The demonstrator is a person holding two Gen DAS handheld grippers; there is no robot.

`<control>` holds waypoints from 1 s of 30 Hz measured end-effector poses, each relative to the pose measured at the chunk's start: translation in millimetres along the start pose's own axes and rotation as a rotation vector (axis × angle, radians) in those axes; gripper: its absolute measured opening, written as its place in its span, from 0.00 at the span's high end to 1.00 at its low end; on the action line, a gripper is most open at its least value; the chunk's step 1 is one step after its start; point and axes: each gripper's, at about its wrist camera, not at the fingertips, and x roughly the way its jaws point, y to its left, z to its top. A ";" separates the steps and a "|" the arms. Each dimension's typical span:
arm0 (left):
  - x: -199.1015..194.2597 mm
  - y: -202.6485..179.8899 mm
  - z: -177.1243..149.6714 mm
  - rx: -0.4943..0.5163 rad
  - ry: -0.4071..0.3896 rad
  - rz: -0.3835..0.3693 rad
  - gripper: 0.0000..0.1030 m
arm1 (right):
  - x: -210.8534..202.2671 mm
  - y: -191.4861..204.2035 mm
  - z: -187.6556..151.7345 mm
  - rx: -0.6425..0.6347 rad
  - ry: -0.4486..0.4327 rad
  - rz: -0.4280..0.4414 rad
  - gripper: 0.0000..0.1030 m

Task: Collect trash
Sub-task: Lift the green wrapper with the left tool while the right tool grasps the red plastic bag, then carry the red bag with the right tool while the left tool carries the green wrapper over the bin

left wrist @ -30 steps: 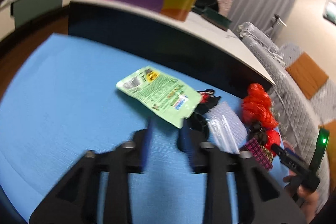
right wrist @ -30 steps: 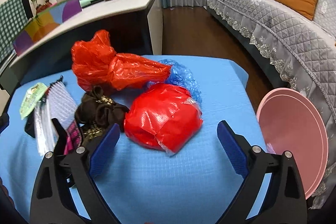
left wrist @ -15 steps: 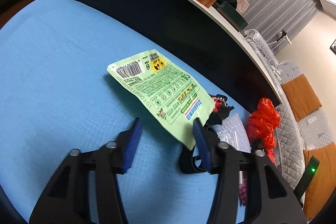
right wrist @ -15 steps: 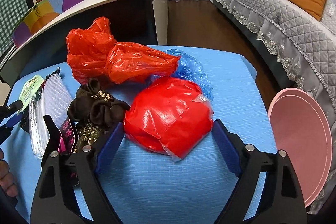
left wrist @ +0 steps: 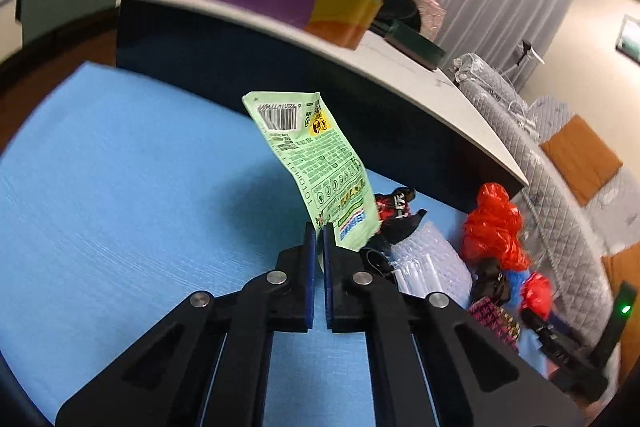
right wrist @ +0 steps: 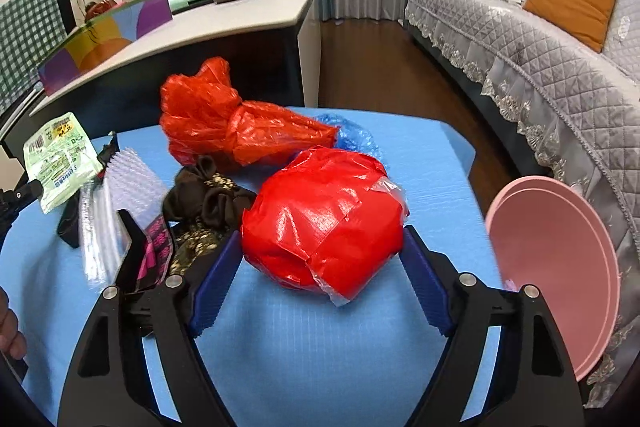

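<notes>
left gripper (left wrist: 319, 233): jaws just closed, now pinching the lower edge of the green wrapper (left wrist: 316, 163). wrapper stands up off the blue table (left wrist: 120, 187), barcode end at top, tilted a bit to the left. just beyond it, to the right, black/red scraps (left wrist: 396, 211) and a bubble-wrap sheet (left wrist: 424, 259) lie on the table; further right a crumpled orange-red bag (left wrist: 494, 227).

right gripper (right wrist: 322, 251): jaws spread wide, have been narrowing a little, pads touching or v. near both sides of the red plastic ball (right wrist: 324, 223), which sits on the table; can't tell if they press it. left of the ball, touching it: dark brown cloth bundle (right wrist: 204, 199), w/ a pink-patterned wrapper (right wrist: 156, 251) near the left finger. behind the ball: the orange-red bag and a bit of blue plastic (right wrist: 352, 135) poking out. far left in this view the green wrapper shows lifted, held by the other gripper. pink bin (right wrist: 560, 267) stands just off the table's right edge. further back: white desk (right wrist: 224, 23) w/ colourful box (right wrist: 104, 47), grey quilted sofa (right wrist: 520, 39) on the right.
</notes>
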 end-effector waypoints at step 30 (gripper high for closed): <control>-104.5 -86.3 -42.4 0.388 -0.118 0.007 1.00 | -148.0 -18.0 -2.9 -0.015 -0.186 0.011 0.24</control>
